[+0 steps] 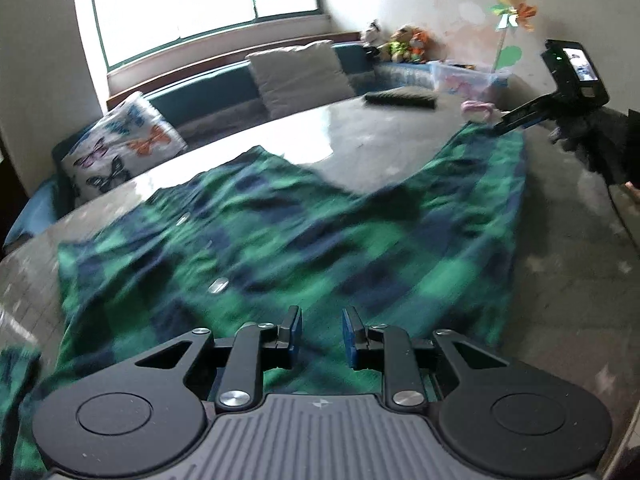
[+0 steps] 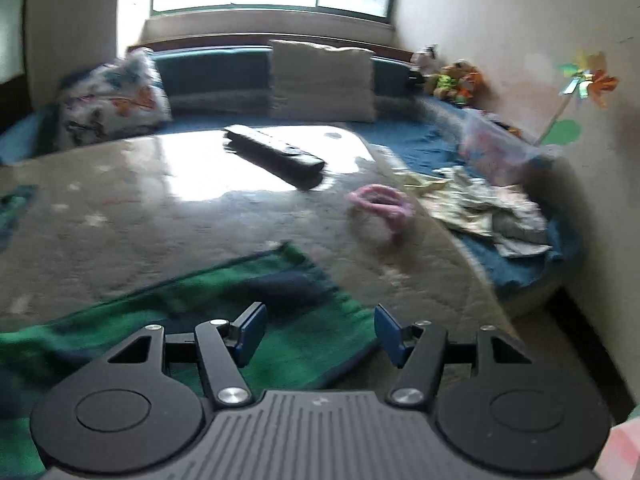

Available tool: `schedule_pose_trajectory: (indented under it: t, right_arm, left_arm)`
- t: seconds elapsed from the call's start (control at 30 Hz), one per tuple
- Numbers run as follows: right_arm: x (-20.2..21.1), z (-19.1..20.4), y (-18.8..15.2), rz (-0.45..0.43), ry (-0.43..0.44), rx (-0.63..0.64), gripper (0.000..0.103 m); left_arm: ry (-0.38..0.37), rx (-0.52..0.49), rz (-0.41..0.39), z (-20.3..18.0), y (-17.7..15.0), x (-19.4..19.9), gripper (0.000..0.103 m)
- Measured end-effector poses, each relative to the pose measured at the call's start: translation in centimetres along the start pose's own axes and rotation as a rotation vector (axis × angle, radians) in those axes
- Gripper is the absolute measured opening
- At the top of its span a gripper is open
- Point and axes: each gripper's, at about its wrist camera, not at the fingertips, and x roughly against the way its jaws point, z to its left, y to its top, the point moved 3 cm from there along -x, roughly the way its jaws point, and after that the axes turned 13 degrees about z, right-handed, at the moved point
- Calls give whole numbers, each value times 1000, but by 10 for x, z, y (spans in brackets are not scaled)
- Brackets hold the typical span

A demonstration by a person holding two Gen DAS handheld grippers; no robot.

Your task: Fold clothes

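A green and navy plaid garment (image 1: pixel 280 232) lies spread on the glossy grey table (image 1: pixel 360 136), rumpled into soft ridges, with a few pale snaps or buttons running down its front and a deep notch in its far edge. The left gripper (image 1: pixel 321 334) hovers over its near hem, blue-padded fingers (image 1: pixel 295 326) a narrow gap apart with nothing between them. The right gripper (image 2: pixel 320 330) sits over the garment's far right corner (image 2: pixel 288 276), jaws spread wide and empty. No writing is legible anywhere; the footage is blurred. Beyond lie a black remote (image 2: pixel 276 154) and a pink ring (image 2: pixel 378 200).
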Motion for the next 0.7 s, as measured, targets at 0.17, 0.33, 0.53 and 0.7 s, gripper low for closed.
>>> schedule_pose_trajectory:
  t: [0.17, 0.33, 0.53, 0.7]
  right_arm:
    - [22, 27, -16, 20, 150, 93, 70]
    - [34, 52, -35, 36, 227, 181, 73]
    - [39, 57, -53, 77, 218, 239, 75]
    - [46, 71, -53, 68, 188, 299, 75]
  left_arm:
    - [-55, -83, -16, -44, 34, -14, 26]
    - [-85, -123, -18, -78, 62, -38, 26]
    - [-153, -163, 26, -101, 61, -61, 22]
    - [-186, -215, 18, -111, 51, -54, 18]
